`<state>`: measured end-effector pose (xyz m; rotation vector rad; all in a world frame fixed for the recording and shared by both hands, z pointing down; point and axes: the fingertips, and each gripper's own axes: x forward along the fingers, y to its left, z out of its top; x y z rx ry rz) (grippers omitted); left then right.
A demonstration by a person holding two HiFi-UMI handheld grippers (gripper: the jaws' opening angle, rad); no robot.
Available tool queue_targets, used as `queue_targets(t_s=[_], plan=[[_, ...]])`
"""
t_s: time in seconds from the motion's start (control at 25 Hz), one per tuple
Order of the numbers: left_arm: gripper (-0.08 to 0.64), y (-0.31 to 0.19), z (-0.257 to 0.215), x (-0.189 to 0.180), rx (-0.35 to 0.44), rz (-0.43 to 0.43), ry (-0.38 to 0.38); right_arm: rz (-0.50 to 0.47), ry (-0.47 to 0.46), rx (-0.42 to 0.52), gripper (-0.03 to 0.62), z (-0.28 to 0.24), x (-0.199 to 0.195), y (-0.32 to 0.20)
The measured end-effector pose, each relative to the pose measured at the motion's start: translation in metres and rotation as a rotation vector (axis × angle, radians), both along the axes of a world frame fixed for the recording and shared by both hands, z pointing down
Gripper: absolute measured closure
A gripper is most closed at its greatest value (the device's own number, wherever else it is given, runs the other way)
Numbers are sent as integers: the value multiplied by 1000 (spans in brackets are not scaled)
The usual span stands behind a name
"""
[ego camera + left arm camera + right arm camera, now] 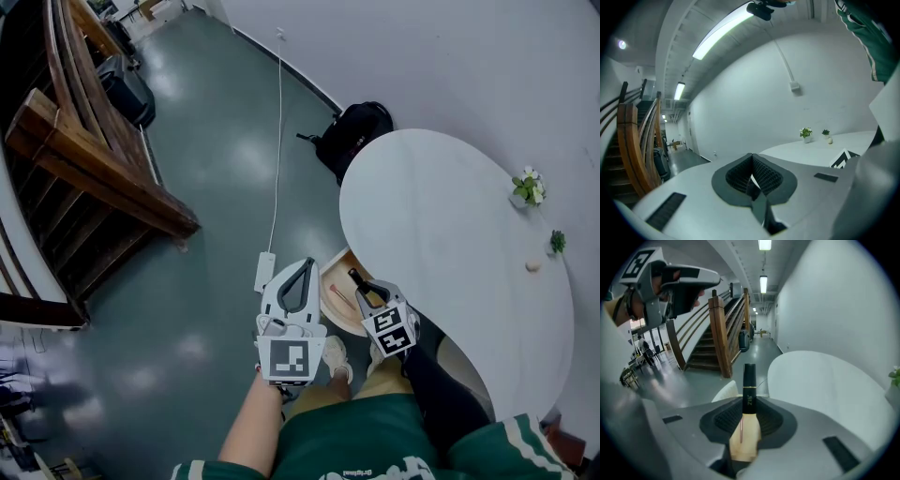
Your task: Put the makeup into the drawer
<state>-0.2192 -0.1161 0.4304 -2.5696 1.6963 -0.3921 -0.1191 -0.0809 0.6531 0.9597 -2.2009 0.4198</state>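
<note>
One right tool (pixel 368 292) tilts downward, clamping makeup (pixel 748 380).

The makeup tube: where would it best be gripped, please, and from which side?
Grip the makeup tube by its pale body from its base end, as the right tool does: it is the widest part, fills the pads, and leaves the narrow black cap clear, pointing ahead.

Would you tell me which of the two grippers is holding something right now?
The right gripper: its jaws are clamped on a makeup tube with a black cap and beige body. The left gripper has its jaws together on nothing.
</note>
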Motion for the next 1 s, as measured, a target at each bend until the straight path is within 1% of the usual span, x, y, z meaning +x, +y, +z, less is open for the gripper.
queue_targets(t_s=[0.16,0.4,0.76,0.88,1.0], plan=[[560,4,12,2,-26,12,-7,-25,43,-97,499,43,-1,19],[560,12,30,2,-55,26,-38,32,108,-232,499,102,17,25],[560,13,45,-5,-101,6,-22,90,180,-359,499,147,32,22],[560,11,45,-8,-109,-7,5,103,220,-375,499,158,38,24],[560,11,47,-15,-121,-29,39,121,233,-383,499,162,40,27]])
